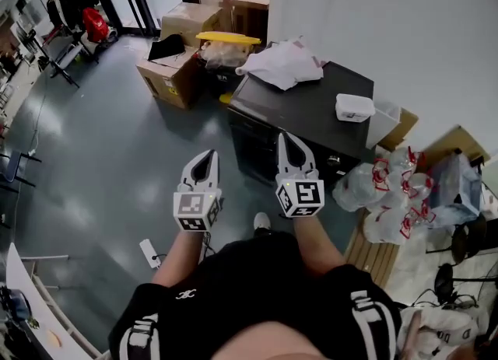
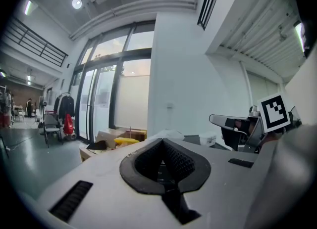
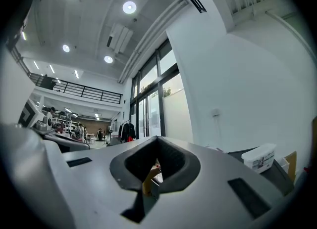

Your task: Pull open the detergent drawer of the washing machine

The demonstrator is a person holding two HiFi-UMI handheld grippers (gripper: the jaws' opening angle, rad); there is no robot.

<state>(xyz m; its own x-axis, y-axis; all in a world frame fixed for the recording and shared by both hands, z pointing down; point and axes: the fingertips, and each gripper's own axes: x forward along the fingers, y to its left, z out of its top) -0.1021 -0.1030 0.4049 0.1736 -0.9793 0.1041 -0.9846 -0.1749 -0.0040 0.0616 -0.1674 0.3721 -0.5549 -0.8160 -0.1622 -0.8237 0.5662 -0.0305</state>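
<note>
Grey floor (image 1: 117, 164) of a workshop hall: both claws closed and empty, near the black machine (image 1: 311, 106).
Left claw (image 1: 207, 161) and right claw (image 1: 289, 147) are held side by side above the floor, each with its jaws pressed together on nothing. Just beyond the right claw stands the black machine; its front is in shadow, and the detergent drawer cannot be made out. On its top, a white cloth (image 1: 282, 63) lies at the far left corner and a white tub (image 1: 354, 106) at the right edge.
</note>
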